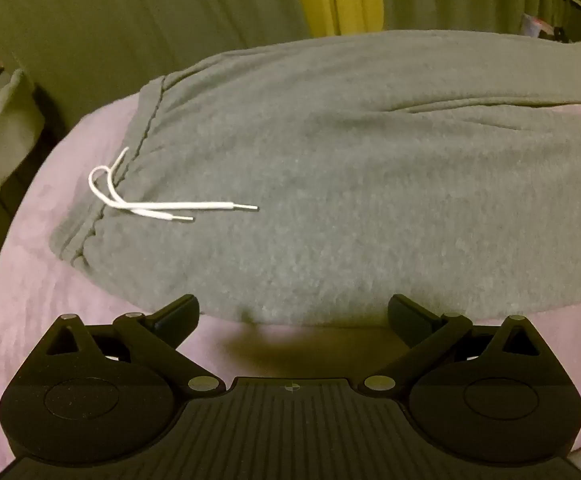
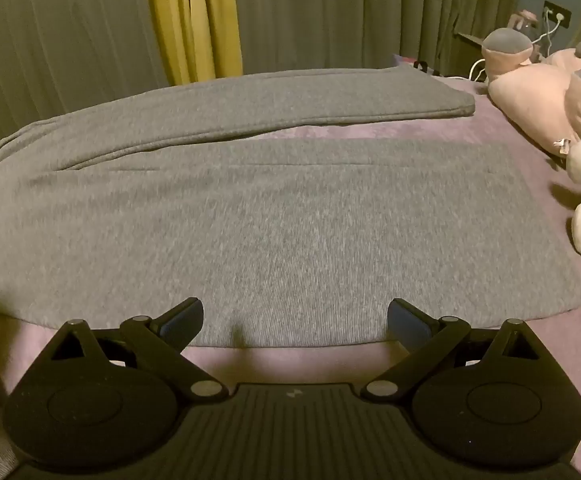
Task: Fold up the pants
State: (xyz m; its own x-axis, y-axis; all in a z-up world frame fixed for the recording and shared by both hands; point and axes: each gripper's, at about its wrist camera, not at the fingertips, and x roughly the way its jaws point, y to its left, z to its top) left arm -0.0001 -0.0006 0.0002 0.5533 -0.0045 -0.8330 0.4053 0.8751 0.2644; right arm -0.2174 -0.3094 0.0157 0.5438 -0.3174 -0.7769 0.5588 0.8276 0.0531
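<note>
Grey pants point(image 1: 330, 184) spread flat on a bed point(image 1: 50, 280) with a mauve cover, waistband toward 9 o'clock, legs running off toward 3 o'clock.

Left wrist view only: white drawstring point(image 1: 162, 204), looped at the waistband, both tipped ends lying loose on the fabric and pointing toward 3 o'clock. Pale cloth point(image 1: 6, 136) draped over dark furniture at 9 o'clock, off the bed. Left gripper point(image 1: 293, 314) low at 6 o'clock, jaws spread wide, nothing between them, hovering at the near edge of the pants just below the seat.

Right wrist view only: both legs in full, the far one angled away at 12 o'clock with a strip of bed cover showing between them, the near one broad and flat, its hem toward 3 o'clock. Plush toys point(image 2: 562, 92), pink and cream, heaped at 2 to 3 o'clock, just beside the leg hems and apart from them. Wall socket point(image 2: 557, 14) with white cables at 1 o'clock. Right gripper point(image 2: 295, 316) at 6 o'clock, jaws likewise wide and empty, at the near edge of the near leg; contact with the cloth impossible to judge.

Common to both views: grey curtains point(image 2: 330, 12) behind the bed at 12 o'clock, with a yellow panel point(image 2: 194, 16) between them. Nothing lying across the pants but the drawstring. No containers in sight.
</note>
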